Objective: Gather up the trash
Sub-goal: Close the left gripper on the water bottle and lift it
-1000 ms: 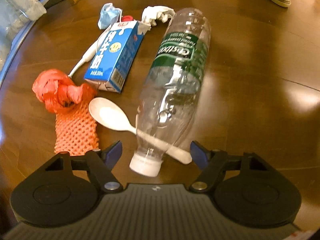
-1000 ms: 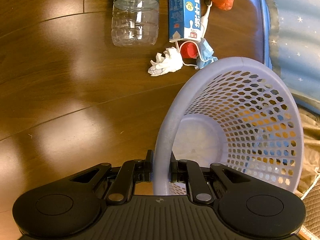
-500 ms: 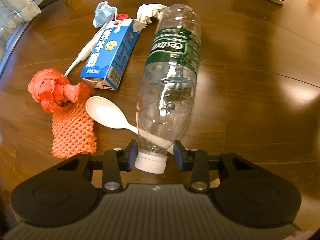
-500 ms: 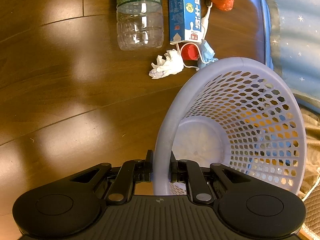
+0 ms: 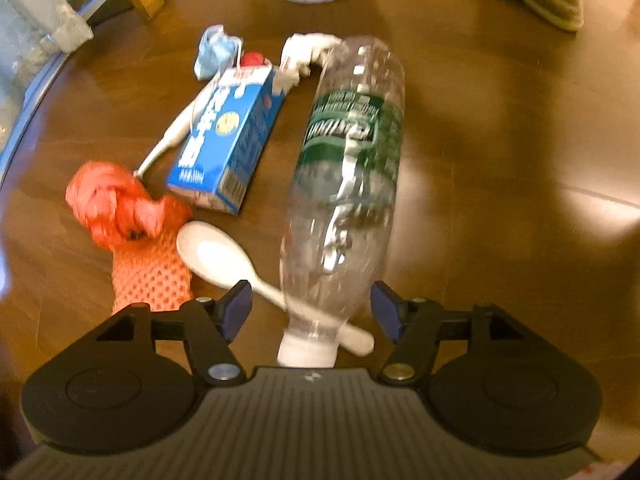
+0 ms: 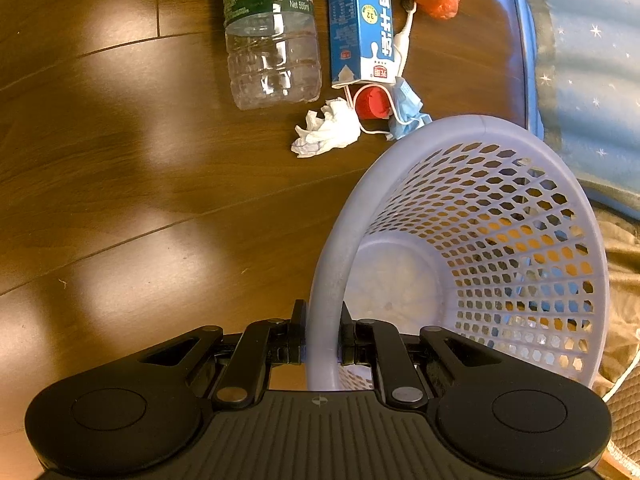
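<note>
A: Left wrist view, count?
B: One plastic bottle (image 5: 344,184), one milk carton (image 5: 230,146), one white spoon (image 5: 224,258), one orange net with bag (image 5: 132,232), one tissue (image 5: 304,54), one mask (image 5: 214,50). Left gripper (image 5: 312,310) opening, pads clear of the bottle neck between them. Brown wood floor (image 5: 500,200) (frame blurred).
A: Right?
B: One lavender basket (image 6: 480,240); right gripper (image 6: 323,336) clamped on its rim. Same trash ahead, on the floor, plus one red cap (image 6: 370,102).

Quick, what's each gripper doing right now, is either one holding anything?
Left gripper: opening, the bottle neck between its fingers, not gripped.
Right gripper: closed on the basket rim.
</note>
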